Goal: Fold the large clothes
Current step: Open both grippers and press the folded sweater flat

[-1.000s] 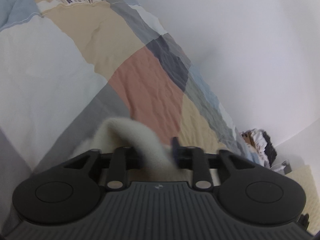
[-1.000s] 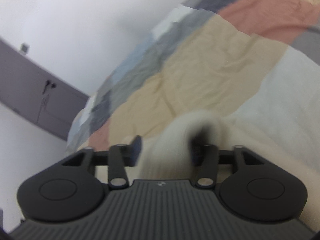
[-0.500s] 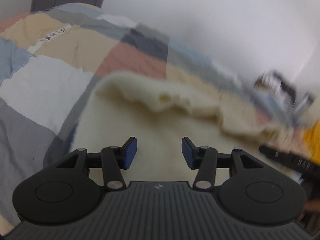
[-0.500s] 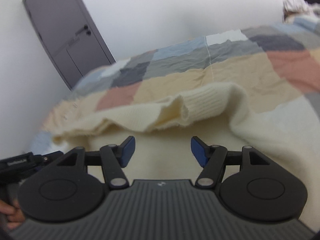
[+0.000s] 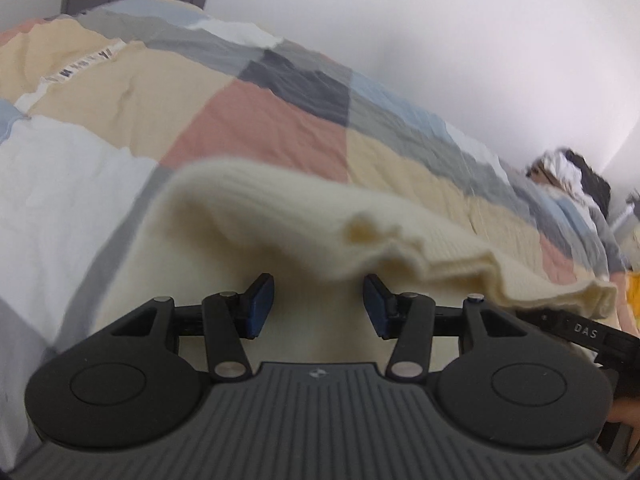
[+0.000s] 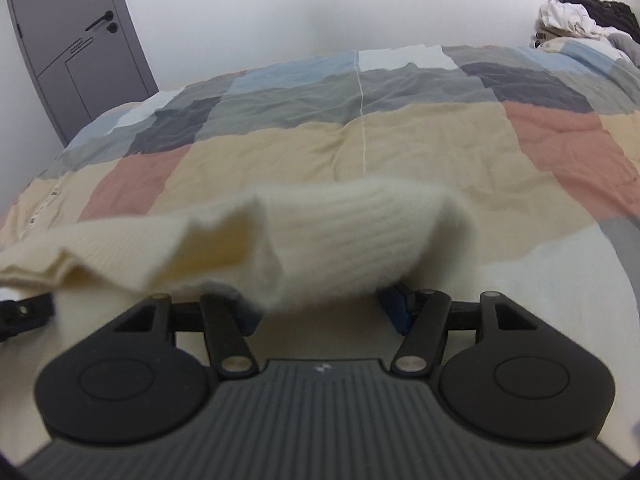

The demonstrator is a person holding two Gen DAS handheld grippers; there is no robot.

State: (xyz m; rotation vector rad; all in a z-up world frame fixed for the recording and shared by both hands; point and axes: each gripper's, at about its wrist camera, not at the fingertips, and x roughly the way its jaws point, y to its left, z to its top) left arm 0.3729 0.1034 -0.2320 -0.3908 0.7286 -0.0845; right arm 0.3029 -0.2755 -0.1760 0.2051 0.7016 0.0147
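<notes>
A cream ribbed knit sweater (image 5: pixel 304 216) lies on the patchwork bed, its folded-over edge raised in a loose ridge just ahead of both grippers; it also shows in the right wrist view (image 6: pixel 352 232). My left gripper (image 5: pixel 318 306) is open, its blue pads apart over the cream knit, holding nothing. My right gripper (image 6: pixel 326 308) is open too; the sweater's edge droops over and hides its left pad. The right gripper's black body (image 5: pixel 584 334) shows at the left view's right edge.
The patchwork duvet (image 6: pixel 360 136) in beige, pink, grey and blue covers the bed. A pile of other clothes (image 6: pixel 580 16) sits at the far right corner by the white wall. A grey door (image 6: pixel 76 40) stands at the left.
Both grippers were shut on the sweater's edge a second ago and have let it go. They now sit open and lower, with the folded edge resting in front of them.
</notes>
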